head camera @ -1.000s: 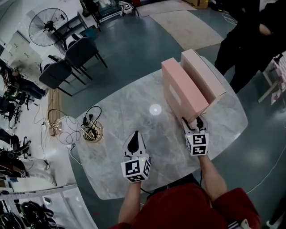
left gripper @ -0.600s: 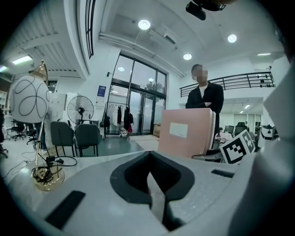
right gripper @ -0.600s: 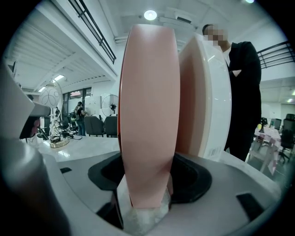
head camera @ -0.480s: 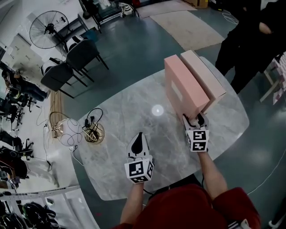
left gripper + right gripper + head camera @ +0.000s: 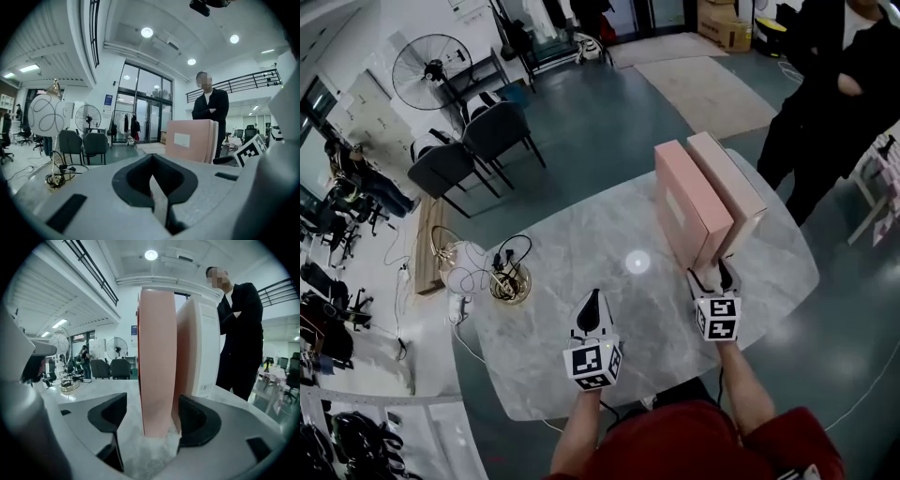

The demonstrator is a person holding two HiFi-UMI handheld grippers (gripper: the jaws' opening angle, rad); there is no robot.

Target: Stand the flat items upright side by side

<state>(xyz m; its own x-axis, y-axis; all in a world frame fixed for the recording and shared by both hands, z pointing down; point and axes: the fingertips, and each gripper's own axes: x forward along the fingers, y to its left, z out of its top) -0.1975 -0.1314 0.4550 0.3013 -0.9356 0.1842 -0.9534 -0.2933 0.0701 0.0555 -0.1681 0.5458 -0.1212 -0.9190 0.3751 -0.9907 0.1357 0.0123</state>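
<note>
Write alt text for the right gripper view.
A pink box stands upright on the marble table between the jaws of the right gripper, which have just been opening; a gap shows at the left jaw. A paler box stands upright close beside it on the right, and a person in black stands behind, arms folded.

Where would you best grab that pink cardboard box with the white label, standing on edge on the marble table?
I'd pinch its narrow near end, coming level from the operator's edge of the marble table. The pink cardboard box stands on edge, so only its thin width fits between jaws; the paler pink box stands close on its right, leaving little room there.
</note>
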